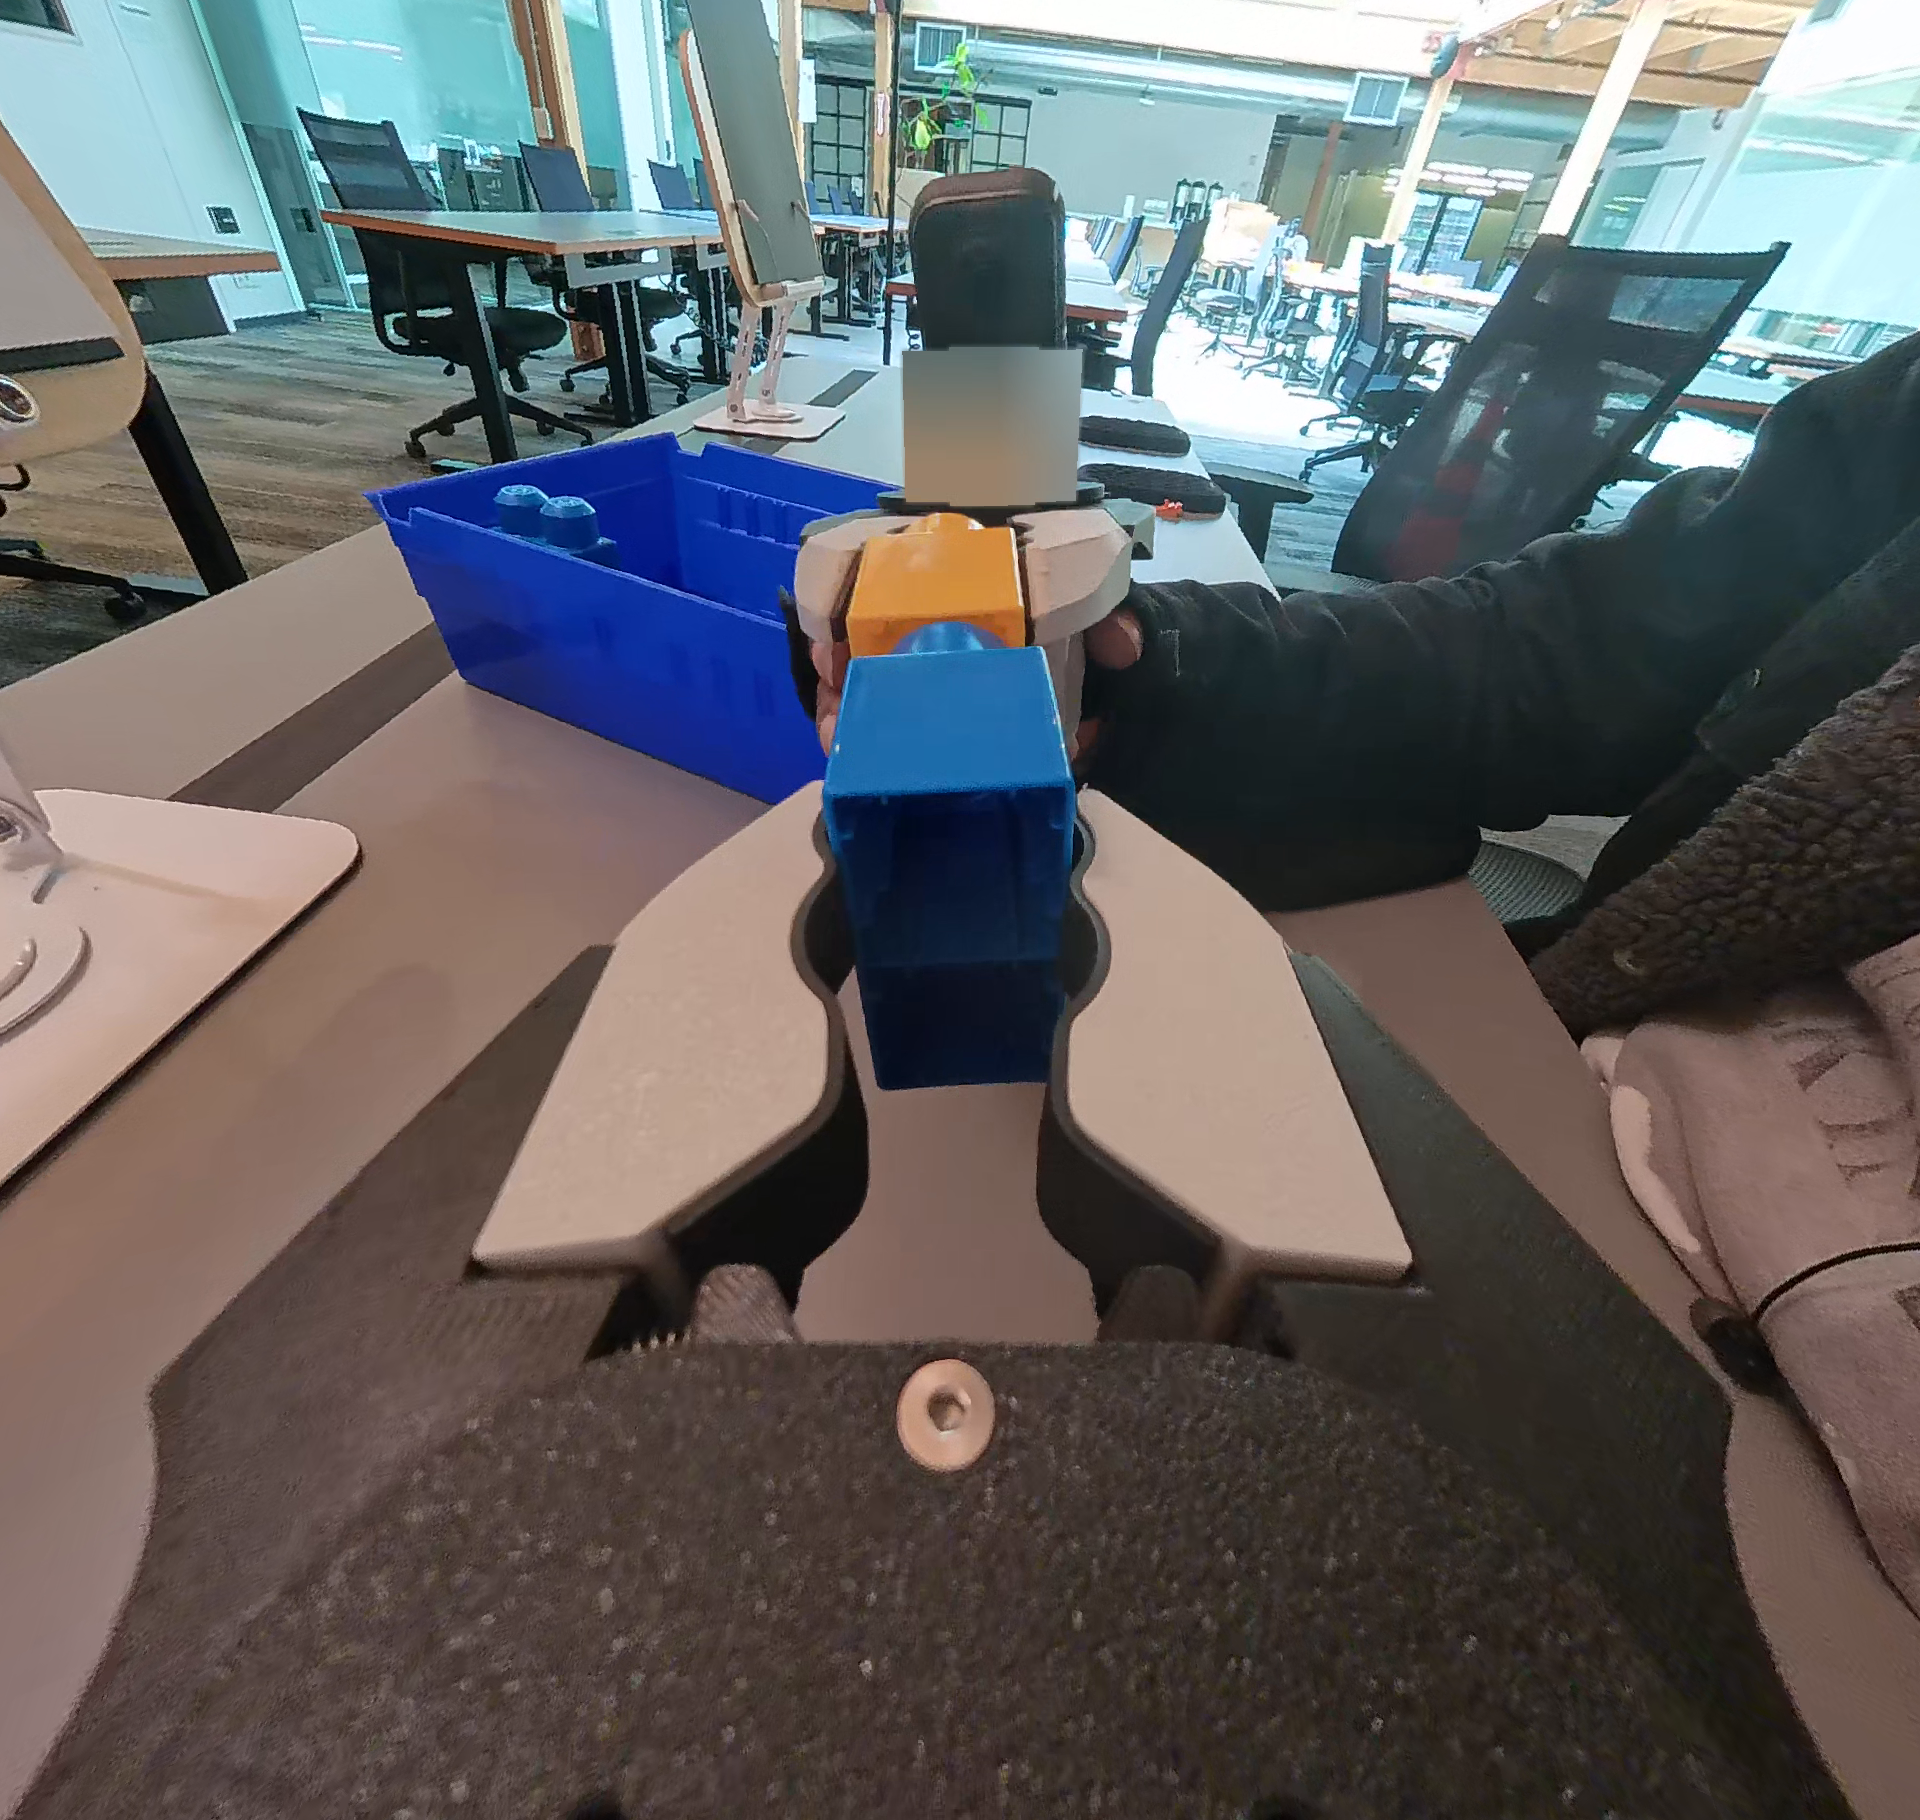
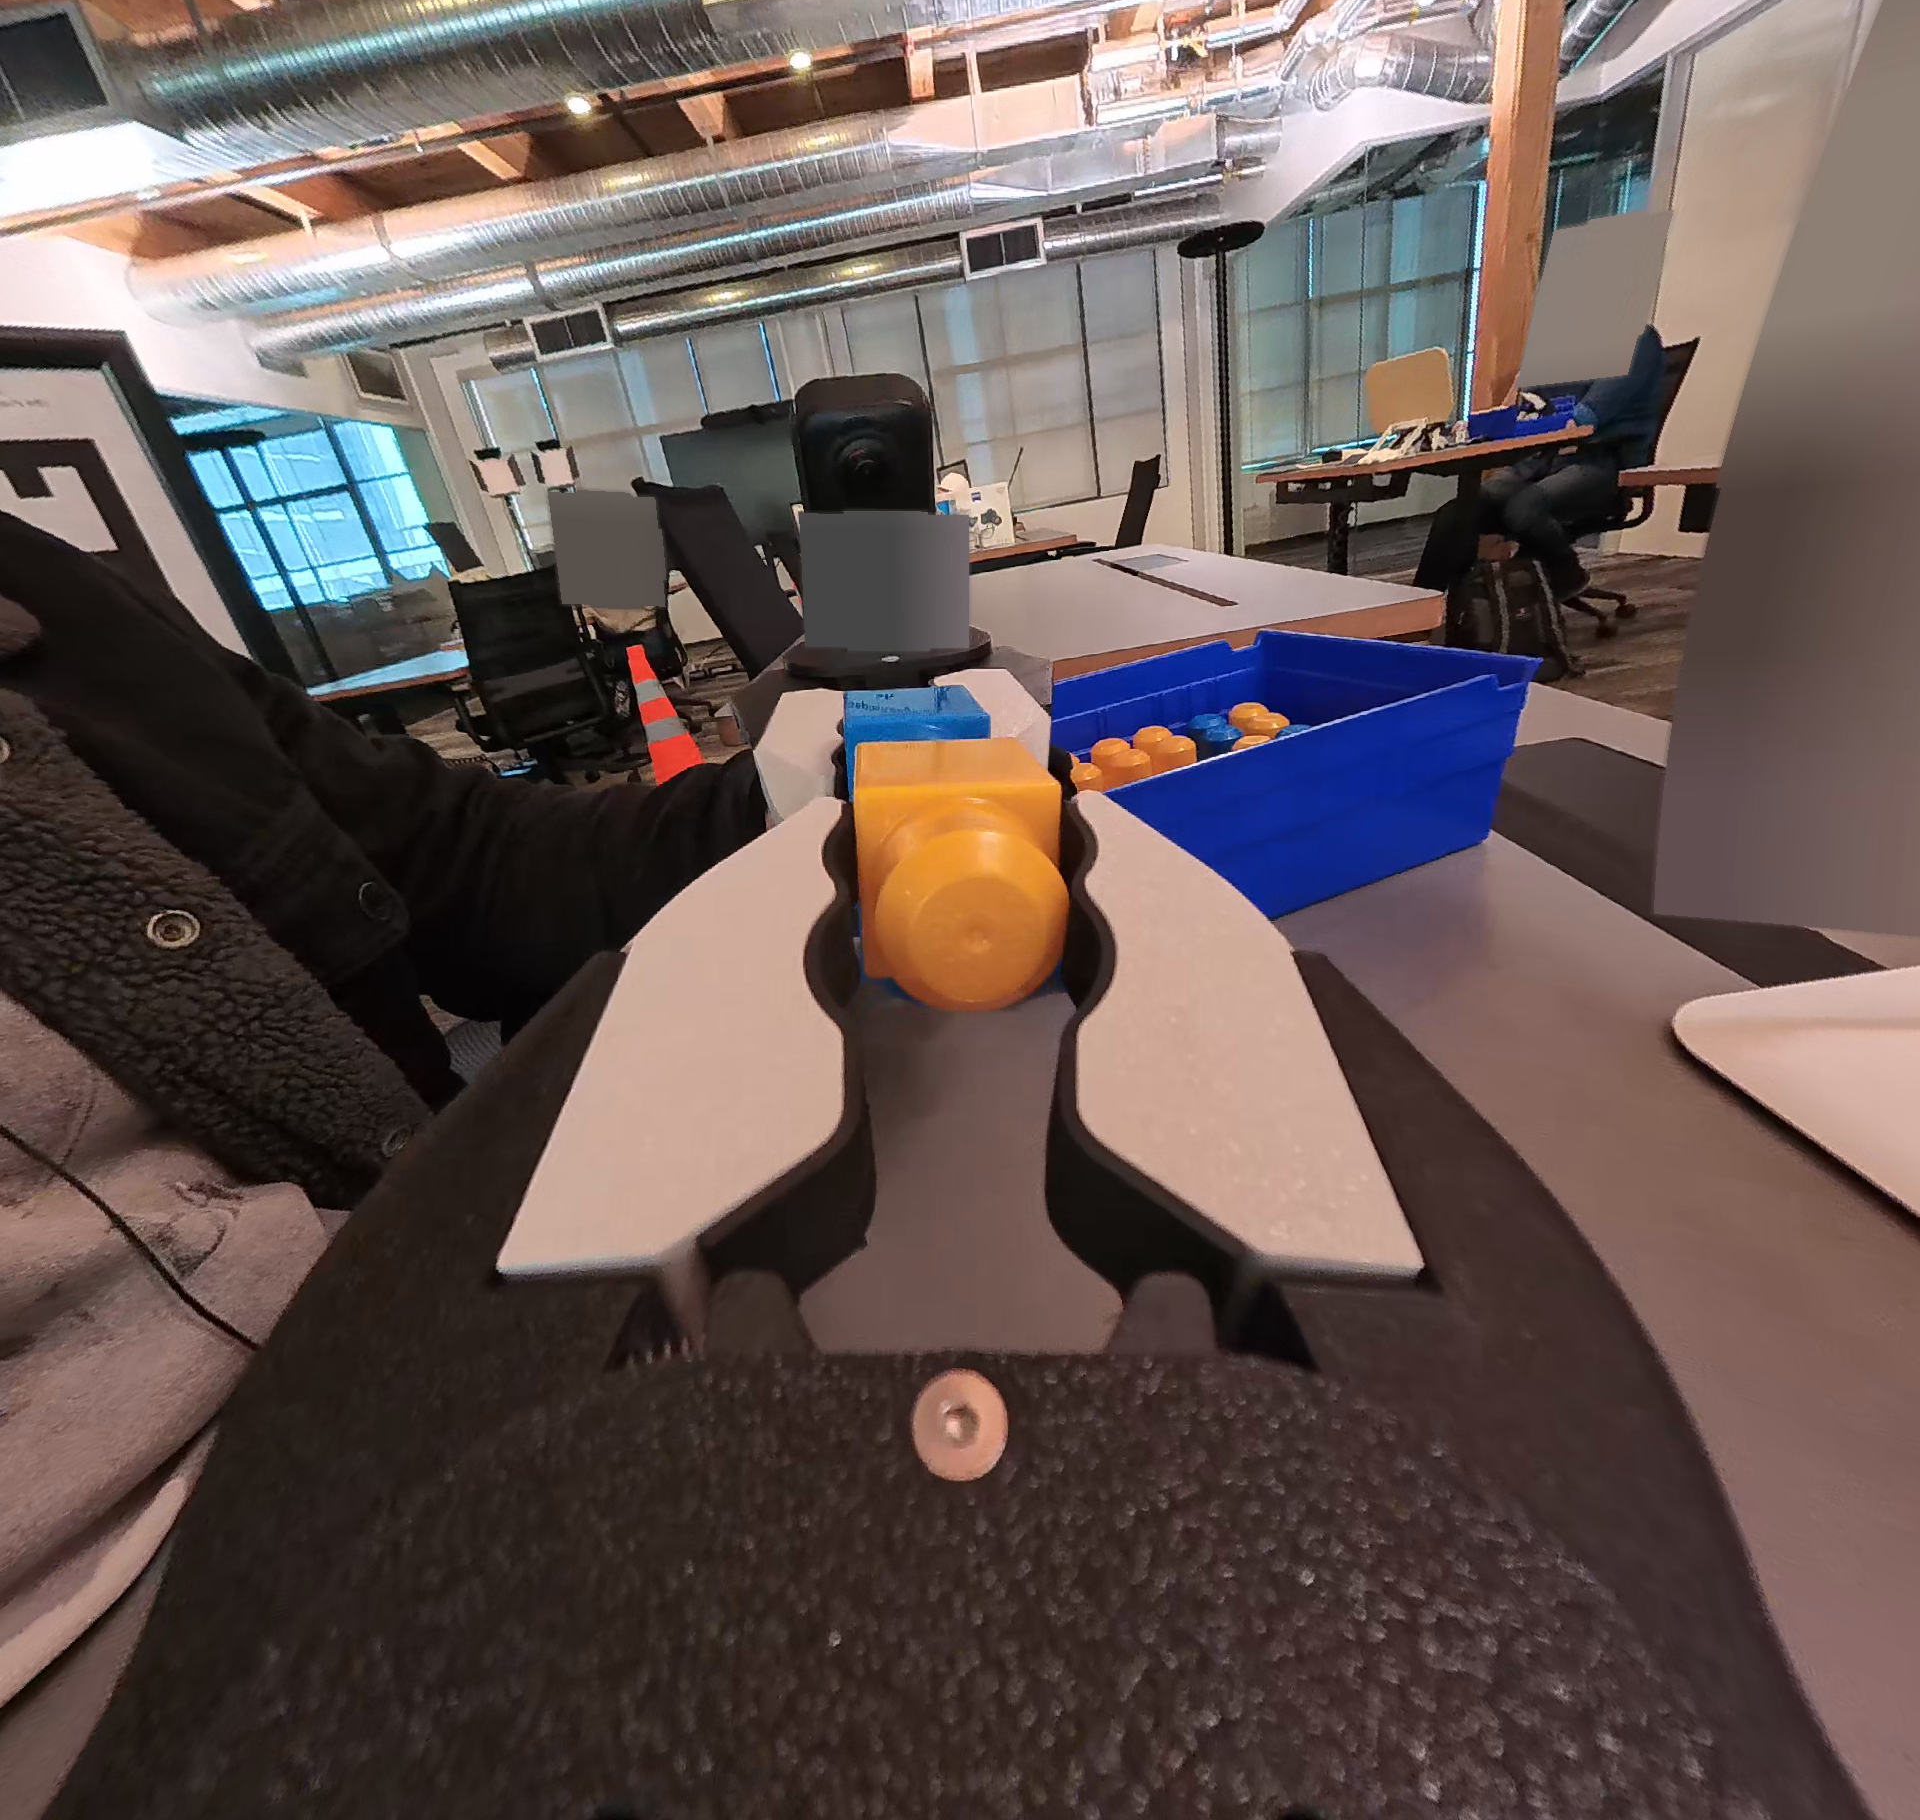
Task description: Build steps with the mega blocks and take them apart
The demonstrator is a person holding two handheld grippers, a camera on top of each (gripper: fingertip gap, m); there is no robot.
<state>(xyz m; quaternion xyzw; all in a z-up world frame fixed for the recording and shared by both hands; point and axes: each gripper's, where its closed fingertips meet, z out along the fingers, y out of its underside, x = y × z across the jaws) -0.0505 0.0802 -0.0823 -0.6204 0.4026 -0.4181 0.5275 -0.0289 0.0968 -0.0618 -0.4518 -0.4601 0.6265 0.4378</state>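
Blue block [image 1: 951, 814], orange block [image 2: 951, 866], blue bin [image 2: 1351, 794]

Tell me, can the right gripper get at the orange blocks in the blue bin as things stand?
Probably not yet: the right gripper is shut on an orange block. The blue bin is open-topped and close by, so the way is otherwise free.
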